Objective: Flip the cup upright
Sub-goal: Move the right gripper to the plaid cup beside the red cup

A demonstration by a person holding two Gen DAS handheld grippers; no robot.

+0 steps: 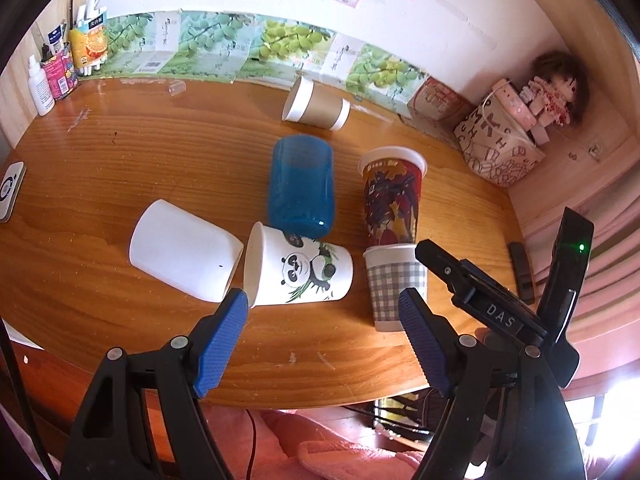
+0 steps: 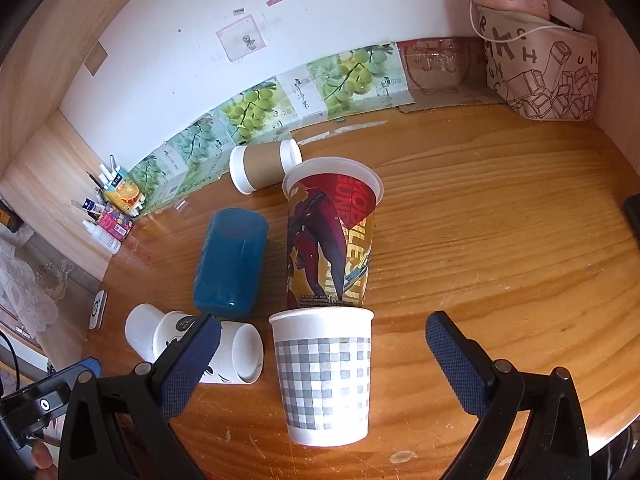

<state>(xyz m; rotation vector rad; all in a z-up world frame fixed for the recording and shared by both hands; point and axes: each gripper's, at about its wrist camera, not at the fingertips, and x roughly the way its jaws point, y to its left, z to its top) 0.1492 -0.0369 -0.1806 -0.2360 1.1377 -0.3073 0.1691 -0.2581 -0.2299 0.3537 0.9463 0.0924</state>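
A grey-checked paper cup (image 2: 326,376) stands upright near the table's front edge; it also shows in the left wrist view (image 1: 394,286). My right gripper (image 2: 322,354) is open, its fingers on either side of the cup and apart from it. A tall red printed cup (image 1: 392,198) stands upright just behind it. A panda cup (image 1: 298,266), a plain white cup (image 1: 184,250), a blue cup (image 1: 300,186) and a brown-sleeved cup (image 1: 316,106) lie on their sides. My left gripper (image 1: 324,322) is open and empty, just in front of the panda cup.
The wooden table (image 1: 120,152) ends close in front of both grippers. A lettered bag (image 1: 498,144) and a doll (image 1: 554,88) sit at the back right. Bottles and cartons (image 1: 60,68) stand at the back left. A white device (image 1: 10,190) lies at the left edge.
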